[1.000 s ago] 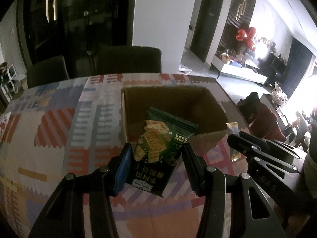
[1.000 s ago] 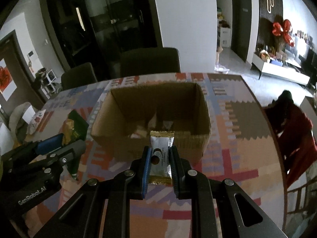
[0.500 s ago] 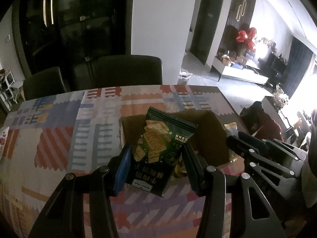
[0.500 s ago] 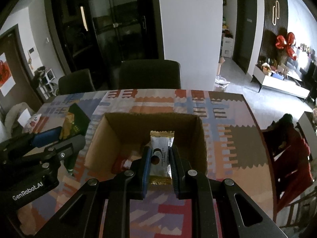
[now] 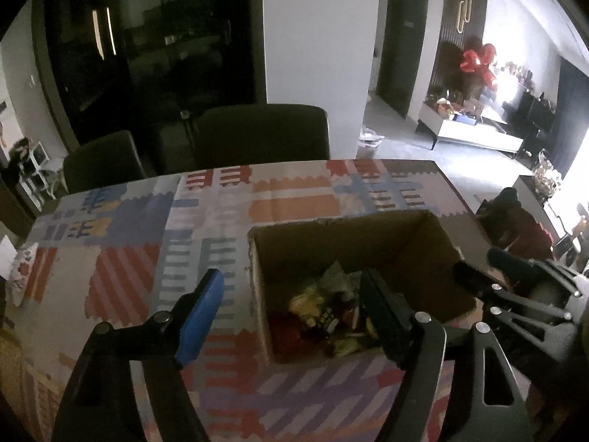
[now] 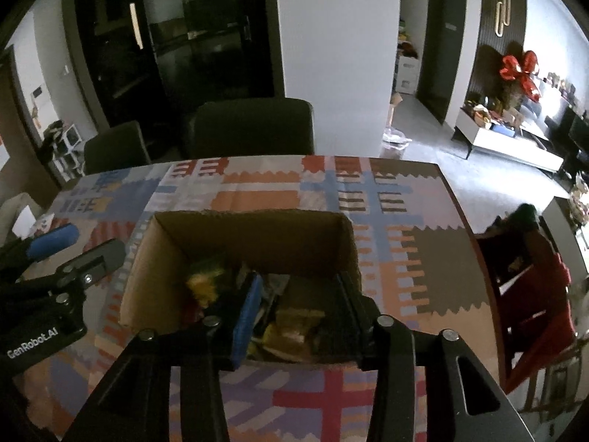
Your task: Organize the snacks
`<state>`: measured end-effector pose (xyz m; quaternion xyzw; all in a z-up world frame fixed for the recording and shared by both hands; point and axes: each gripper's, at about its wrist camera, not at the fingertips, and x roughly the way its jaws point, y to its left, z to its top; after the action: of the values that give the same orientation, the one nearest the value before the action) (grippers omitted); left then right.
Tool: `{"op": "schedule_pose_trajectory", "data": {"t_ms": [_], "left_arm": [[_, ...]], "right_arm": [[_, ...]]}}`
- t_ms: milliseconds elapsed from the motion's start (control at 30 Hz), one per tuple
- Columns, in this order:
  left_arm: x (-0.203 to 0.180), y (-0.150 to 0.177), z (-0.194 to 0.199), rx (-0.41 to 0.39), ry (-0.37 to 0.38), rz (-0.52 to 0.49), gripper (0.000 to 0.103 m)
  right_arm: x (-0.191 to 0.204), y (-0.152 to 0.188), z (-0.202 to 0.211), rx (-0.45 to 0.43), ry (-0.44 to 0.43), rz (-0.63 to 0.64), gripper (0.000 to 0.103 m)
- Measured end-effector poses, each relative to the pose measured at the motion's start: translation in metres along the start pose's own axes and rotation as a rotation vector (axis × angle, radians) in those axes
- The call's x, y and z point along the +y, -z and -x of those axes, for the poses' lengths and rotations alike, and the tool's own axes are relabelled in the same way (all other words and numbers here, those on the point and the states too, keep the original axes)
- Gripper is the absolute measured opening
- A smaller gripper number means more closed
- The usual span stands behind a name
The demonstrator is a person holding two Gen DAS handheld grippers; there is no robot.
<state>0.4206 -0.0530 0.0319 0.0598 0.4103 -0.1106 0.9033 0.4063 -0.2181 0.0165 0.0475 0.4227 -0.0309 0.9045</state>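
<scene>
On the left, the left hand-held gripper [image 5: 291,309] hangs above the near left corner of the open brown cardboard box [image 5: 434,237]. Its jaws have just been opening and now they stand wide, with nothing between them. The blue pad is outside the left wall of the box and the black finger is over the inside, so the gap lies across the wall. I judge this position is chosen so that a released packet falls inside the box and not on the colourful patchwork tablecloth [image 5: 121,243] that covers the surface.

The box stands upright with its flaps open, near the front edge of the surface, so both hands can reach it. Inside lies the loose heap of snack packets [image 5: 324,309], yellow, red and dark ones, mixed without order; single packets I cannot tell apart in this dim light.

On the right, the right hand-held gripper [image 6: 300,304] points down into the box, over its near wall. Its jaws have also just been opening, they are about half apart, and no packet is between them. The snacks just under it rest on the heap. I think both tools are ready to go for further snacks.
</scene>
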Motion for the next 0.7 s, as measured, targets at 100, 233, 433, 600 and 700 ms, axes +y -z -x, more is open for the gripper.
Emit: {"op": "schedule_pose_trajectory", "data": {"t_ms": [100, 233, 433, 600, 700], "left_arm": [[-0.002, 0.013, 0.014, -0.025, -0.017, -0.025, 0.084], [0.002, 0.028, 0.041, -0.076, -0.041, -0.023, 0.095], [0.003, 0.056, 0.08, -0.161, -0.088, -0.029, 0.102], [0.001, 0.081, 0.107, -0.182, -0.062, -0.037, 0.103], [-0.002, 0.094, 0.121, -0.184, -0.051, -0.033, 0.103]], "right_arm": [[-0.002, 0.012, 0.016, -0.029, -0.002, -0.034, 0.067], [0.001, 0.027, 0.038, -0.052, -0.003, -0.038, 0.071], [0.008, 0.059, 0.078, -0.103, 0.018, -0.056, 0.073], [0.009, 0.083, 0.108, -0.15, 0.048, -0.062, 0.077], [0.009, 0.097, 0.126, -0.175, 0.062, -0.052, 0.083]]}}
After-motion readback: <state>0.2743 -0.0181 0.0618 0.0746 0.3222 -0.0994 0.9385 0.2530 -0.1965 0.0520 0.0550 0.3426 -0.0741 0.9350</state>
